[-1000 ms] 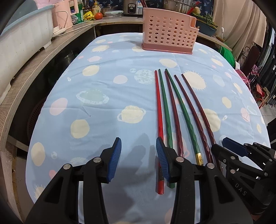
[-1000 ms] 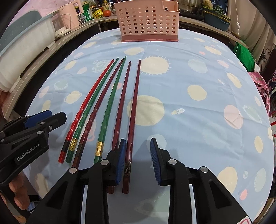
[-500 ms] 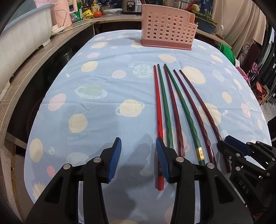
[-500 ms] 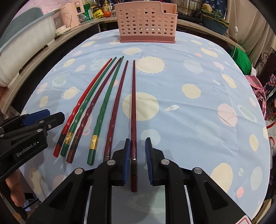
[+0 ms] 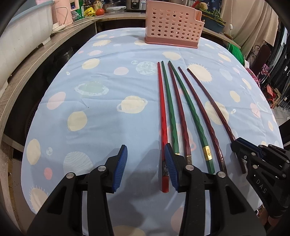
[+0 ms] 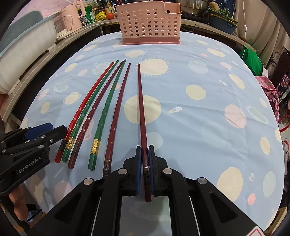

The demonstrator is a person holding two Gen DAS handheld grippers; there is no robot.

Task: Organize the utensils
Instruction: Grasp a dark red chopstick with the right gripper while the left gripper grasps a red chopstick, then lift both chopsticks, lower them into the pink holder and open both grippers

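Note:
Several long chopsticks lie side by side on the blue planet-print tablecloth [image 6: 199, 127]: a red one [image 5: 161, 112], two green ones [image 5: 170, 112] and dark maroon ones [image 5: 179, 112]. My right gripper [image 6: 145, 156] is shut on the thick end of the rightmost maroon chopstick [image 6: 141, 109], which has come away from the row. It also shows in the left wrist view [image 5: 237, 145]. My left gripper [image 5: 145, 156] is open and empty, its right fingertip [image 5: 167, 152] next to the red chopstick's end. A pink perforated utensil basket [image 6: 150, 23] stands at the far edge.
A wooden counter [image 5: 27, 69] with a white tub [image 5: 21, 38] runs along the left. Bottles, a tomato and pots crowd the back counter [image 6: 101, 14]. Green cloth [image 6: 252, 58] and chairs are at the right edge.
My right gripper closed from open onto the rightmost maroon chopstick and shifted it to the right, away from the others. The left gripper stayed open with little movement.

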